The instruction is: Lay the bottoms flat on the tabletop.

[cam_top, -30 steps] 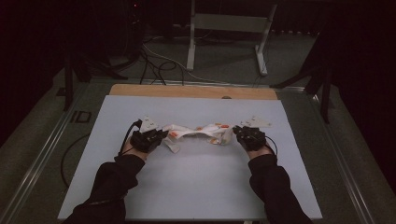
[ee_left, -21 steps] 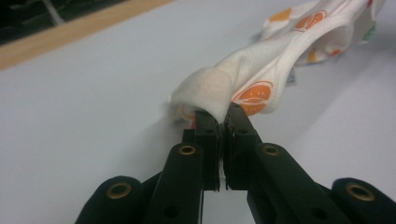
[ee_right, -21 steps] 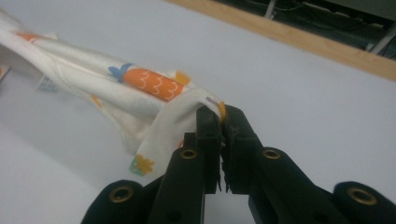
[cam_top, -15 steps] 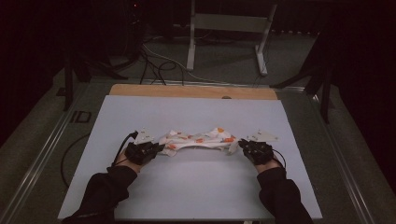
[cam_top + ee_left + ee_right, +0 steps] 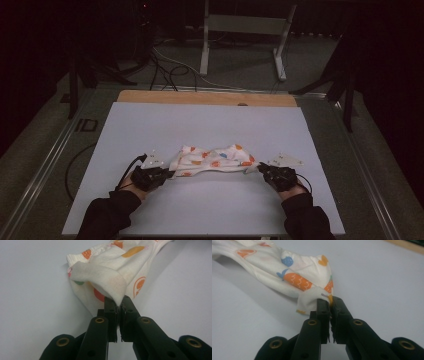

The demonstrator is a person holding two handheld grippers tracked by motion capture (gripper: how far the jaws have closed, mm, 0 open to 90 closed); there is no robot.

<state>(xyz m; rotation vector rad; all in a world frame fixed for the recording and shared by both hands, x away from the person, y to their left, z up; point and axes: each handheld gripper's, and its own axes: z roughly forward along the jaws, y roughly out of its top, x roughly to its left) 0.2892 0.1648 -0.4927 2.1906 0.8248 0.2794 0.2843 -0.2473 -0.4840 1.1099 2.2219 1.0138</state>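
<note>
Pale grey-blue matting covers the table (image 5: 150, 125), with a wooden strip along its far edge and dark floor and cables beyond. Near the front lies a white cloth (image 5: 212, 160) printed with orange, blue and green shapes, stretched between two grippers. On the person's left, the left gripper (image 5: 167, 174) has its jaws pressed together, pinching one end of the cloth. Opposite, the right gripper (image 5: 260, 169) clamps the other end the same way.

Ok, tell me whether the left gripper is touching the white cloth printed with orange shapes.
Touching. In the left gripper view, the left gripper has its jaws shut on a corner of the white printed cloth.
</note>
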